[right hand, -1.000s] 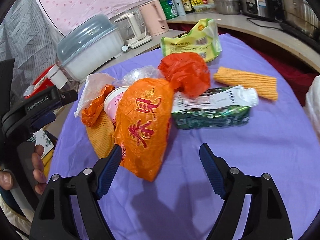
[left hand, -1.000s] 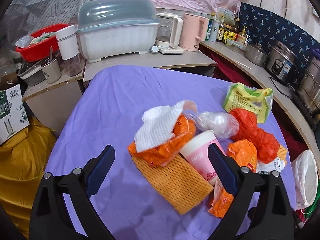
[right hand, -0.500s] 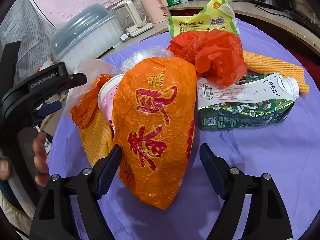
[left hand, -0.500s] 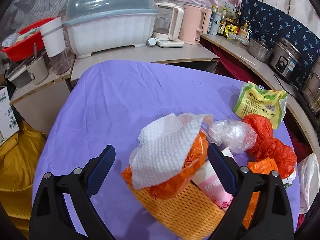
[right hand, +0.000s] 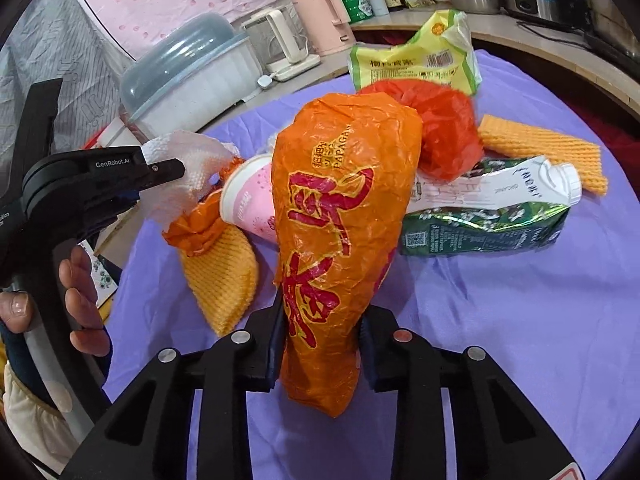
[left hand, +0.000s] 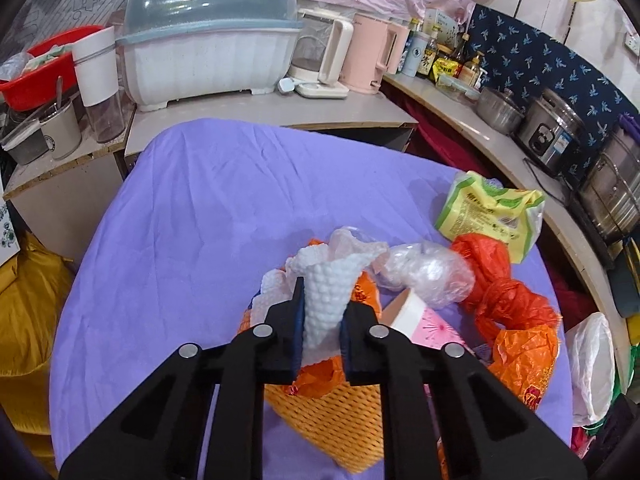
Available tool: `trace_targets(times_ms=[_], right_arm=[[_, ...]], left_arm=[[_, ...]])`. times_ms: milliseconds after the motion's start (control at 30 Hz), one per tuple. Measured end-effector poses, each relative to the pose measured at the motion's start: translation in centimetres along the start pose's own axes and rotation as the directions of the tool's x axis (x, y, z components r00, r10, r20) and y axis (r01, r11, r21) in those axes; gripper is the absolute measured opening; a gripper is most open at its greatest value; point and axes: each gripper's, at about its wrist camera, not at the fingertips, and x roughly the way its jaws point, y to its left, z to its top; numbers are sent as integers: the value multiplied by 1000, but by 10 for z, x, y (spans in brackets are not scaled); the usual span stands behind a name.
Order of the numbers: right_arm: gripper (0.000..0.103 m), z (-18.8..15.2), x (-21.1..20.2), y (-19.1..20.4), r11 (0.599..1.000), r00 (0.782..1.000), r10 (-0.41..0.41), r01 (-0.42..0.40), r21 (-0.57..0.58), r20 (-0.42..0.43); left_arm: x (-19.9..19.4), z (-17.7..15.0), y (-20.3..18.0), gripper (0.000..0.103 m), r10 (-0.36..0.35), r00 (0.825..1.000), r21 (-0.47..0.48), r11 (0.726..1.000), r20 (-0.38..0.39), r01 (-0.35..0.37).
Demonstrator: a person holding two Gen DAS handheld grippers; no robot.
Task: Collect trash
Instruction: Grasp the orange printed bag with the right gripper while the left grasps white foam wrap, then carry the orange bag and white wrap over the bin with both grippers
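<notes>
A pile of trash lies on the purple tablecloth [left hand: 208, 216]. My left gripper [left hand: 322, 320] is shut on a white paper towel [left hand: 326, 292] that lies on an orange bag and an orange foam net [left hand: 332, 420]. It also shows in the right wrist view [right hand: 168, 168], pinching the towel [right hand: 188, 160]. My right gripper [right hand: 320, 340] is shut on a large orange plastic bag with red characters [right hand: 340, 200]. Beside it lie a pink paper cup [right hand: 248, 204], a red bag [right hand: 444, 128], a green milk carton [right hand: 488, 212] and a yellow-green snack bag [right hand: 420, 60].
A second orange foam net [right hand: 544, 152] lies at the far right. A clear plastic wad [left hand: 424, 272] sits in the pile. A covered dish rack [left hand: 208, 40], kettles [left hand: 324, 56] and pots [left hand: 552, 136] stand on counters behind. A white bag [left hand: 592, 364] hangs off the table's right edge.
Both grippers moved forward into the pile and shut: the left on the white paper towel, the right on the large orange bag. Both were open before.
</notes>
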Motion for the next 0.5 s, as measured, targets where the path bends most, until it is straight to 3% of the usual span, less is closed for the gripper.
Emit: trace_targets(times_ms=[300,500], right_arm=[[29,-1,-52,-10,1000,996,-7,7,3,85],[29,-5,-87,-33,999,990,-28,22,43,138]], left_arm=[[-54,-1,-35,12,-70,996,30,997,60,68],[-80,-13,-80,12,-118,990,90,990,70,112]])
